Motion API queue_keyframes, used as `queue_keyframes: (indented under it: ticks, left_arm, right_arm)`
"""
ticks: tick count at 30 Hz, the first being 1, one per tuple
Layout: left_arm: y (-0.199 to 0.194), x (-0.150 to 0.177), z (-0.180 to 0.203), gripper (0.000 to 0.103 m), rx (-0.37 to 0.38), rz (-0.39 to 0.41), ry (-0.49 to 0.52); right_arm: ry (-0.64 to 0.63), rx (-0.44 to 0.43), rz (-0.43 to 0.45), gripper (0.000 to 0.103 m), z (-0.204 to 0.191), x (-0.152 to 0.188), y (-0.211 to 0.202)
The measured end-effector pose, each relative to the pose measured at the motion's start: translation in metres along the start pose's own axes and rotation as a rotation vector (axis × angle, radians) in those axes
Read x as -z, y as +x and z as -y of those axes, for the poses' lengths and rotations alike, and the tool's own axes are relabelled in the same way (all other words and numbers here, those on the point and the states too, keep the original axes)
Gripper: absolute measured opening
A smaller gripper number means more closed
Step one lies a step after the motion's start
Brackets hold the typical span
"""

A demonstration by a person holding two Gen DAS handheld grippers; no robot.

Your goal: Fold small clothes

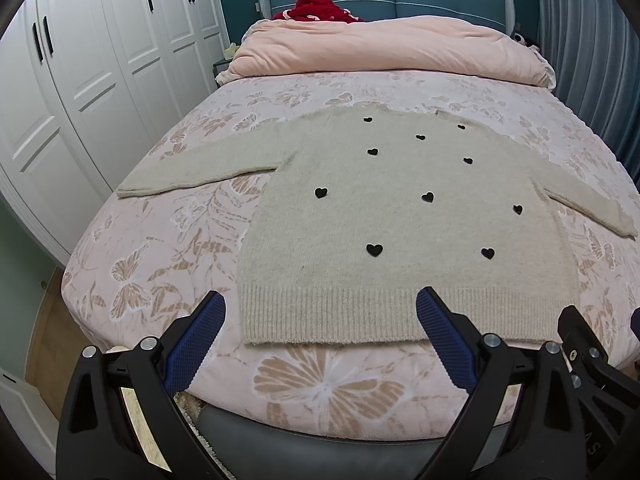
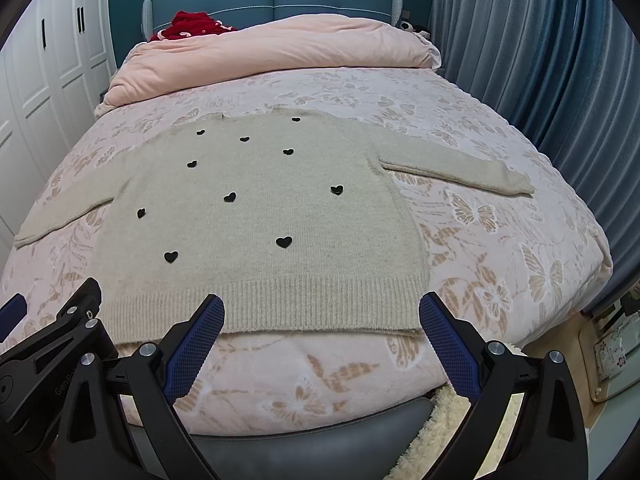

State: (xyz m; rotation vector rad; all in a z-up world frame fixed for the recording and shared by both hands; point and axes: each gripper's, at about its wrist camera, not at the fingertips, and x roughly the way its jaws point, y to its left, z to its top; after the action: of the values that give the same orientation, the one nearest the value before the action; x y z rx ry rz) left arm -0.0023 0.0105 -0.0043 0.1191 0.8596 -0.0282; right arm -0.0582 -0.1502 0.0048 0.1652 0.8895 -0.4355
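A beige knitted sweater with several small black hearts lies flat on the bed, both sleeves spread out to the sides. It also shows in the right wrist view. My left gripper is open and empty, hovering at the ribbed hem near its left corner. My right gripper is open and empty, at the hem near its right corner. The right gripper's body shows at the right edge of the left wrist view, and the left gripper's body shows at the left edge of the right wrist view.
The bed has a pink butterfly-print cover. A folded pink duvet and a red garment lie at the headboard. White wardrobes stand on the left, blue curtains on the right.
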Motion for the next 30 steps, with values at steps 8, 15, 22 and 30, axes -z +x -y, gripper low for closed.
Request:
queue_keyframes:
  ticks: [8, 15, 22, 30]
  left_arm:
    - [0.001, 0.001, -0.001, 0.094, -0.007, 0.002, 0.007]
    - [0.003, -0.001, 0.002, 0.094, -0.021, -0.013, 0.009]
    - [0.008, -0.005, 0.001, 0.095, -0.025, -0.018, 0.012]
    - [0.038, -0.027, 0.003, 0.098, 0.005, -0.009, -0.029]
  right_arm:
    - [-0.009, 0.009, -0.013, 0.096, 0.000, -0.002, 0.004]
    - [-0.026, 0.005, -0.025, 0.094, -0.005, -0.006, 0.007]
    - [-0.034, -0.018, -0.027, 0.094, -0.011, -0.010, 0.011]
    - [0.004, -0.081, 0.002, 0.096, 0.024, -0.040, 0.053]
